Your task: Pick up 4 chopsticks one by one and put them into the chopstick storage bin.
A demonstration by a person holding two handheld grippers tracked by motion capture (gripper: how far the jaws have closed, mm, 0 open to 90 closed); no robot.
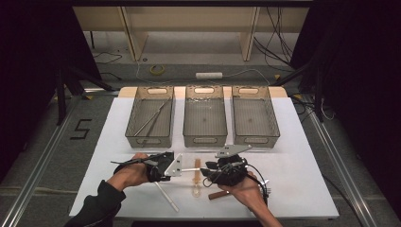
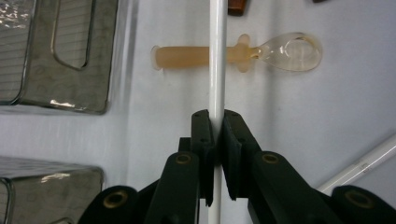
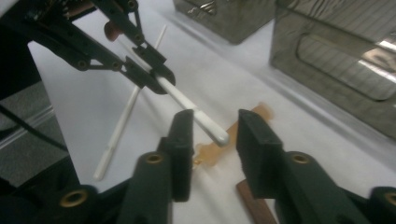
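Observation:
My left gripper (image 2: 217,121) is shut on a white stick (image 2: 217,56), which runs straight out between its jaws. In the high view the left gripper (image 1: 166,166) holds this stick (image 1: 189,169) level above the table, pointing right at my right gripper (image 1: 208,169). The right gripper (image 3: 215,135) stands open, and the stick's rounded tip (image 3: 208,125) lies between its jaws with neither pad pressing on it. A second white stick (image 1: 166,196) lies on the white table below the left hand. An orange-handled spoon with a clear bowl (image 2: 187,57) lies under the held stick.
Three grey mesh bins stand in a row at the back: the left one (image 1: 137,135) holds long metal tongs (image 1: 151,118), while the middle (image 1: 204,137) and right (image 1: 255,137) look bare. A brown handle (image 1: 218,194) lies by the right hand.

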